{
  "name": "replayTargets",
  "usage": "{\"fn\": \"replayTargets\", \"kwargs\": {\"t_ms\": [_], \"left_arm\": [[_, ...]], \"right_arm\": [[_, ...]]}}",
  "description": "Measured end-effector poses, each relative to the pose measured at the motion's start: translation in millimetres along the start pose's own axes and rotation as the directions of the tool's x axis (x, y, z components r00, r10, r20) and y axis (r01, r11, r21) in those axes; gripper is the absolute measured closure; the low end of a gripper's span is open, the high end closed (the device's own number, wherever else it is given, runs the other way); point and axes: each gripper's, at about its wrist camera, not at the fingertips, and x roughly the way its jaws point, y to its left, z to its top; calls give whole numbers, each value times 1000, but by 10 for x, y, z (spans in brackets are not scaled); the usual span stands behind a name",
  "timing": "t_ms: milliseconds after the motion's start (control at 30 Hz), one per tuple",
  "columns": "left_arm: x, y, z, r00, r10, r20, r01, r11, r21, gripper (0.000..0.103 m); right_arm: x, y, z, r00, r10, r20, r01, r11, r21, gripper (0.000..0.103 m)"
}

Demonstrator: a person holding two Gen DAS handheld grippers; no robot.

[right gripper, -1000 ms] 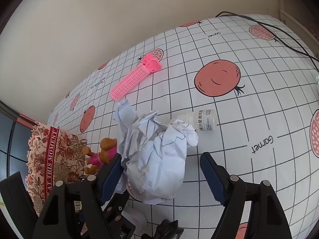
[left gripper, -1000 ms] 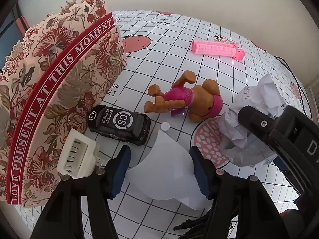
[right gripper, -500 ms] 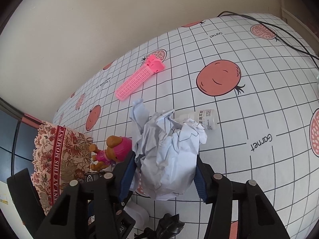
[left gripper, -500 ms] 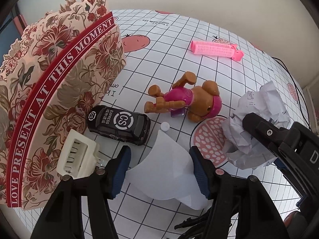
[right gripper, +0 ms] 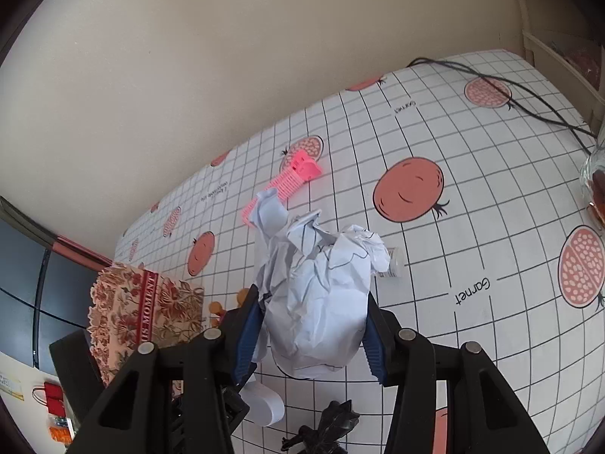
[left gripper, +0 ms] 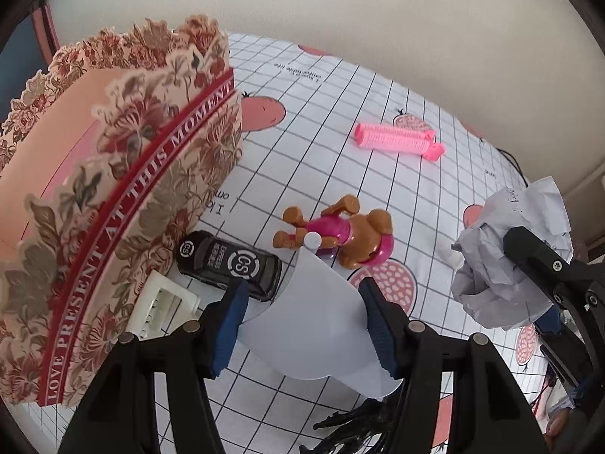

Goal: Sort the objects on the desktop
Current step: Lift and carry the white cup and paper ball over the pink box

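My left gripper [left gripper: 302, 295] is shut on a white cone-shaped plastic bottle [left gripper: 314, 325], whose small round cap points away from me; it hangs above the checked tablecloth [left gripper: 340, 87]. My right gripper [right gripper: 313, 302] has a ball of crumpled white paper [right gripper: 321, 302] between its pads, and its jaws are still closing on it. The pads press into both sides of the paper, which is clear of the cloth. The left wrist view shows that paper [left gripper: 503, 265] at the right. The bottle's base [right gripper: 264, 406] shows low in the right wrist view.
A floral paper box [left gripper: 113, 196] stands at the left, with a black toy car [left gripper: 230, 265] and a white plastic clip [left gripper: 159, 306] against it. A brown dog toy [left gripper: 340, 234], a pink comb [left gripper: 397, 140], a small labelled bottle [right gripper: 393, 265] and a black cable [right gripper: 510, 90] lie on the cloth.
The right gripper's jaws closed on the crumpled paper and lifted it off the cloth. The left gripper rose with the white bottle, whose cap now overlaps the dog toy.
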Motion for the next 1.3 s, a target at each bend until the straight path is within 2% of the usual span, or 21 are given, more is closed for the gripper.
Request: {"fn": "replayTargets", "kwargs": {"t_ms": [67, 133, 300, 433, 600, 767, 933, 1300], "left_arm": [[-113, -75, 58, 999, -28, 23, 29, 999, -19, 41], [-64, -251, 190, 997, -49, 54, 51, 998, -32, 41], [-579, -200, 229, 985, -72, 156, 79, 996, -41, 41], [-859, -159, 316, 972, -89, 218, 99, 994, -37, 41], [-1116, -59, 369, 955, -84, 285, 99, 994, -38, 41], [-1240, 149, 381, 950, -45, 308, 69, 995, -68, 41], [-1292, 485, 399, 948, 10, 317, 41, 988, -152, 41], [-1295, 1063, 416, 949, 73, 307, 24, 954, -300, 41]], "right_arm": [[-126, 68, 49, 999, 16, 38, -16, 1000, -4, 51], [-265, 146, 91, 997, 34, 76, -33, 999, -13, 51], [-622, 353, 154, 983, 93, 160, -87, 995, -41, 51], [-799, 532, 156, 974, 129, 188, -116, 990, -79, 51], [-866, 723, 128, 968, 179, 174, -165, 982, -92, 51], [-816, 909, 51, 968, 204, 147, -188, 976, -112, 51], [-757, 1159, -84, 966, 233, 113, -213, 963, -166, 51], [-619, 1681, -404, 962, 269, 43, -247, 928, -277, 51]]}}
